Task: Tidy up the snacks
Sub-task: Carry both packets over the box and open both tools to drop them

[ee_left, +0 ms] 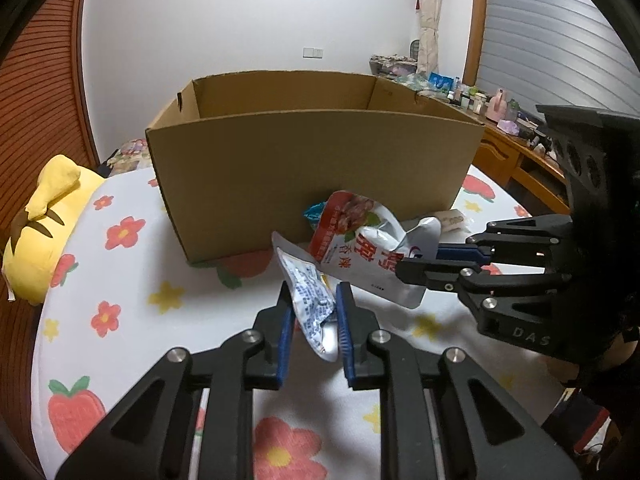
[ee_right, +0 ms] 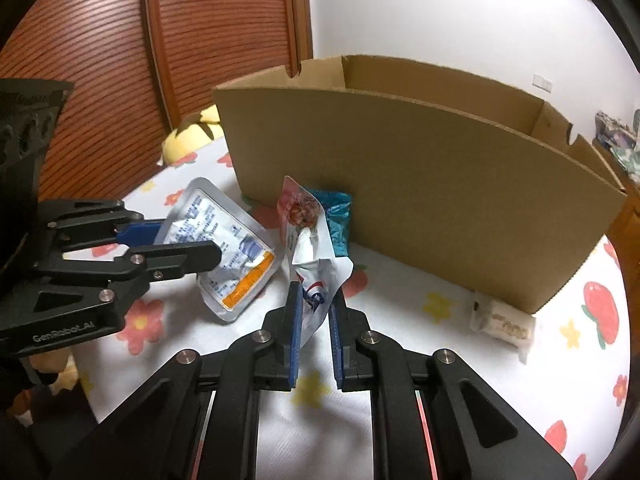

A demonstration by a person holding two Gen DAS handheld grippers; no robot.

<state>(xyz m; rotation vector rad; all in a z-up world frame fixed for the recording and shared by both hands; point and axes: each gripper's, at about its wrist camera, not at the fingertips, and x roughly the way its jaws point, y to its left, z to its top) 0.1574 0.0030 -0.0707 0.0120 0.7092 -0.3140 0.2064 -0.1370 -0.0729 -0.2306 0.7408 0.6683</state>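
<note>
Gripping one snack pouch each, both tools hover before the open cardboard box, contents unseen.

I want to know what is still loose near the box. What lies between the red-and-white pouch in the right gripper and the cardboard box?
A small blue foil packet lies there, against the cardboard box wall, just behind the red-and-white pouch. The right wrist view shows it best.

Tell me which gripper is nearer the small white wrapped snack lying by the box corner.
Right. The right gripper, shut on the red-and-white pouch, sits closer to the white wrapped snack; the left gripper, clamping the silver pouch, is farther away.
</note>
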